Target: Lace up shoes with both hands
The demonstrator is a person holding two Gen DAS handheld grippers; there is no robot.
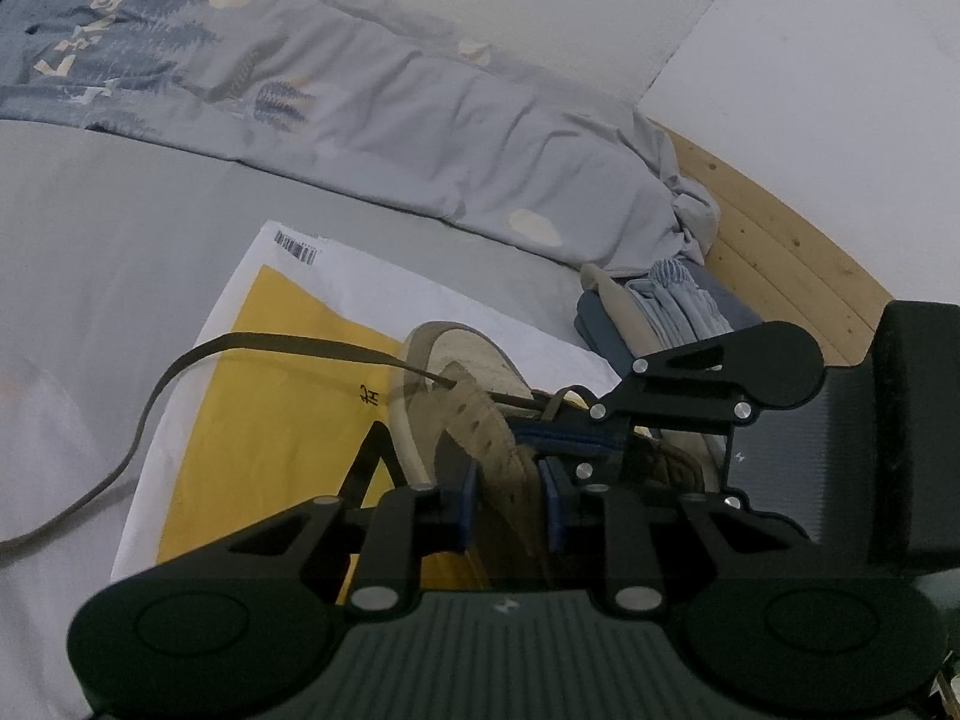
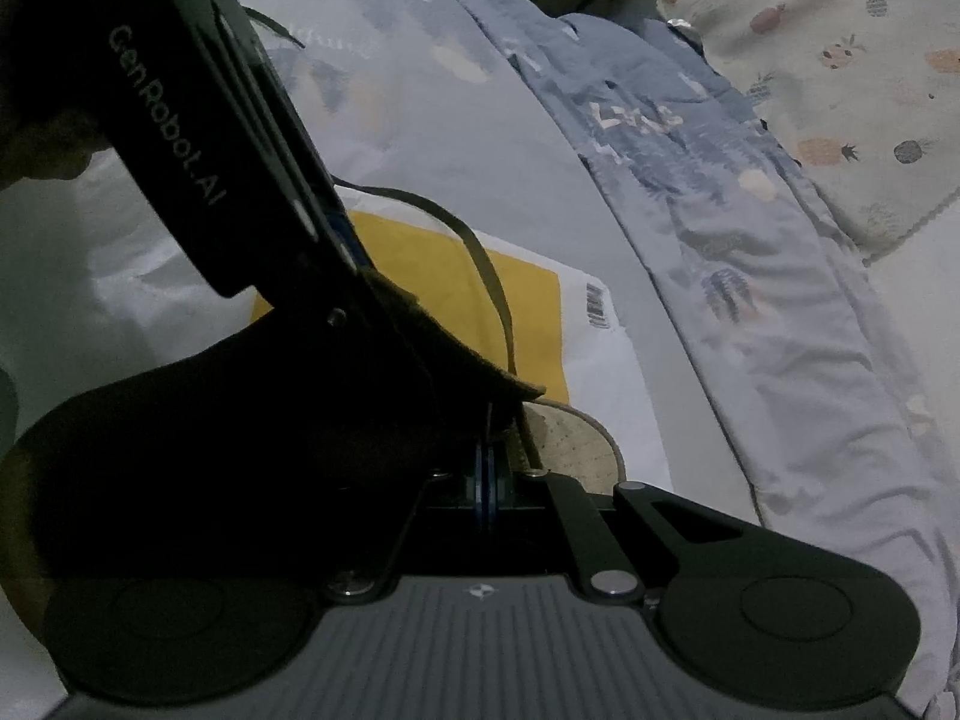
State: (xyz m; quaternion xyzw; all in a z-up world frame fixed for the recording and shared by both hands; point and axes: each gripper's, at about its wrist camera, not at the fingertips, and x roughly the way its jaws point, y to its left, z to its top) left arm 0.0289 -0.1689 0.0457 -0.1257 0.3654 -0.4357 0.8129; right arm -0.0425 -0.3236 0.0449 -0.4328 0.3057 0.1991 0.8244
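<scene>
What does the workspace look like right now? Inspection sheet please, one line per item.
Surface: grey bed sheet, with a white and yellow mailer bag spread under the shoe.
Job's things: tan shoe on the bag; its eyelet flap raised; brown lace loops out over the bag and onto the sheet.
Clutter: folded blue clothes beside the shoe.
Grippers: left gripper pads clamp the eyelet flap; right gripper shut, pads together, apparently pinching the lace near the shoe.
Cables: nothing seen.
Surroundings: patterned blue-grey duvet, pineapple-print fabric, wooden bed frame, white wall.
</scene>
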